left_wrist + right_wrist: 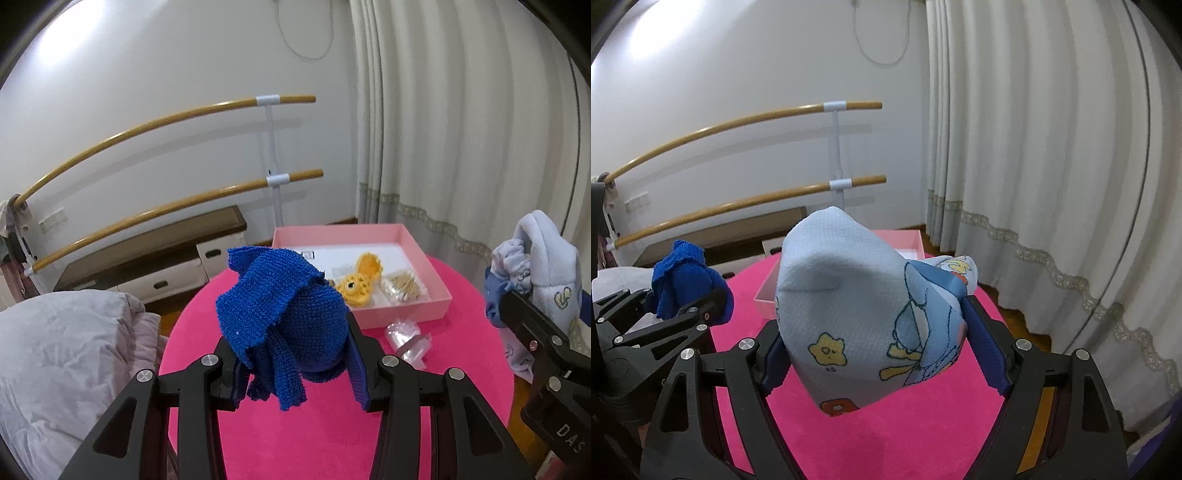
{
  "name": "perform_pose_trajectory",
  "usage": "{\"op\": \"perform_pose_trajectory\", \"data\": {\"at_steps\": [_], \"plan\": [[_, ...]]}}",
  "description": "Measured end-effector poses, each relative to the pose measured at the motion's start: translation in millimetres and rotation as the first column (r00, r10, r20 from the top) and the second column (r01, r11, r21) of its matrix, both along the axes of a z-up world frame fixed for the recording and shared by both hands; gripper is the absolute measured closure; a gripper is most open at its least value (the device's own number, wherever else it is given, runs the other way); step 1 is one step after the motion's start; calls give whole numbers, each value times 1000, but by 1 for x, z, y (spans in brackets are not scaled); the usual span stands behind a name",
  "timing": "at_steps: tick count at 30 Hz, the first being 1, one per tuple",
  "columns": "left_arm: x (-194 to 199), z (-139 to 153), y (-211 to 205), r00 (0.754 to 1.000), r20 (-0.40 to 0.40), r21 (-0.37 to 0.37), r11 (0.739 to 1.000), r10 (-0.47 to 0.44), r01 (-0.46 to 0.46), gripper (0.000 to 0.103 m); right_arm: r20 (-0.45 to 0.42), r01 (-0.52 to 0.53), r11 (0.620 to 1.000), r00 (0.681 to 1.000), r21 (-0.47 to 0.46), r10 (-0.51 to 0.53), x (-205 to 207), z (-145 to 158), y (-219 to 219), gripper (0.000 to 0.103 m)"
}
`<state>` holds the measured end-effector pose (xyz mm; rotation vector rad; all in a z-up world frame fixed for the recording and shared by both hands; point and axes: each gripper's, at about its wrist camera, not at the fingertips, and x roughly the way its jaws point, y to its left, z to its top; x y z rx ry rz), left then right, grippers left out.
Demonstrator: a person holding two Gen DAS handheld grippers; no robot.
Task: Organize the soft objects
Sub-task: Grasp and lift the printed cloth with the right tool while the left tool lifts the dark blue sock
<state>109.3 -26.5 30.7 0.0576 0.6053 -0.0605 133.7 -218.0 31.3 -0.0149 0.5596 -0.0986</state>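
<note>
My left gripper (299, 365) is shut on a blue knitted piece (280, 314), held above the pink round table (295, 435). My right gripper (882, 354) is shut on a light blue cartoon-print cloth (857, 306), also held above the table (905, 435). The left gripper and its blue knit (683, 284) show at the left of the right wrist view. The right gripper's cloth (546, 266) shows at the right edge of the left wrist view. A pink open box (424, 251) stands at the table's far side and holds a yellow knitted toy (360, 280) and a bagged item (400, 286).
A clear plastic bag (406, 339) lies on the table in front of the box. A grey duvet (66, 354) lies to the left. A low dark cabinet (147, 254), a wooden barre (166, 122) and white curtains (461, 129) stand behind.
</note>
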Motion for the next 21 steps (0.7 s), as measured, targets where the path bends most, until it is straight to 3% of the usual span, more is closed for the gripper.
{"op": "perform_pose_trajectory", "data": {"at_steps": [21], "plan": [[-66,14,8,990,143,-28,999,20,-17,61,140,28,999,990,-43,-22,-31,16,13,22]]}}
